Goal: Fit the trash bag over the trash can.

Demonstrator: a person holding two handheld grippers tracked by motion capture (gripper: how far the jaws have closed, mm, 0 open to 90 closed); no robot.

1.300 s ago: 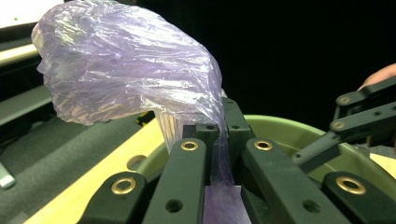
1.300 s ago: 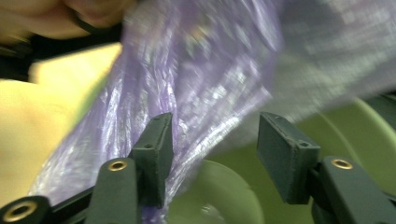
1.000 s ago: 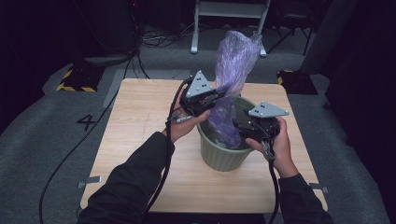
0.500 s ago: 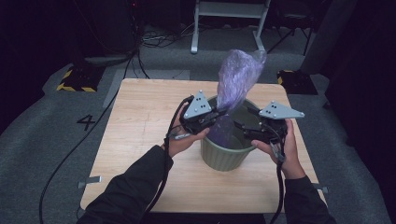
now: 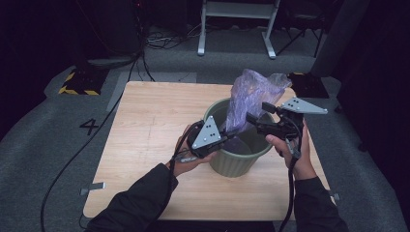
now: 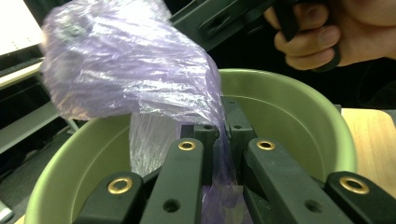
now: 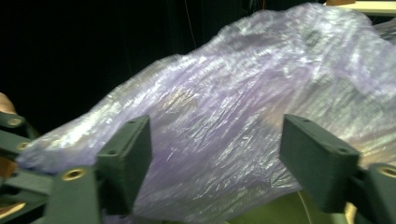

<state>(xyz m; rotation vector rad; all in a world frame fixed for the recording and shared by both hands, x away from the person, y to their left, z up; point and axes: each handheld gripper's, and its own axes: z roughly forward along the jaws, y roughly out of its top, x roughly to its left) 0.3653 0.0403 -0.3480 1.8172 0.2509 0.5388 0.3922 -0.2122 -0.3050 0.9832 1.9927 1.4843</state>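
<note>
A crinkled purple plastic bag (image 5: pixel 251 92) stands half out of a ribbed green bin (image 5: pixel 237 164) on the wooden table (image 5: pixel 150 125). My left gripper (image 5: pixel 229 137) reaches over the bin's near-left rim, shut on a fold of the bag (image 6: pixel 126 70) low inside the bin (image 6: pixel 299 116); its jaws (image 6: pixel 223 116) pinch the film. My right gripper (image 5: pixel 257 111) hovers at the bin's right rim beside the bag's upper part. Its jaws have just been opening; they stand wide apart (image 7: pixel 219 154), with the bag (image 7: pixel 243 107) just beyond them and not pressed by the pads.
The bin sits right of the table's centre, with bare wood to its left and in front. Cables trail from both grippers over the near edge. A metal stand (image 5: pixel 237 24) and black-and-yellow blocks (image 5: pixel 77 82) are on the grey floor behind.
My left gripper has sunk from above the rim into the bin, dragging the bag down with it. The bag's top has dropped and leans right. My right gripper's jaws have spread apart.
</note>
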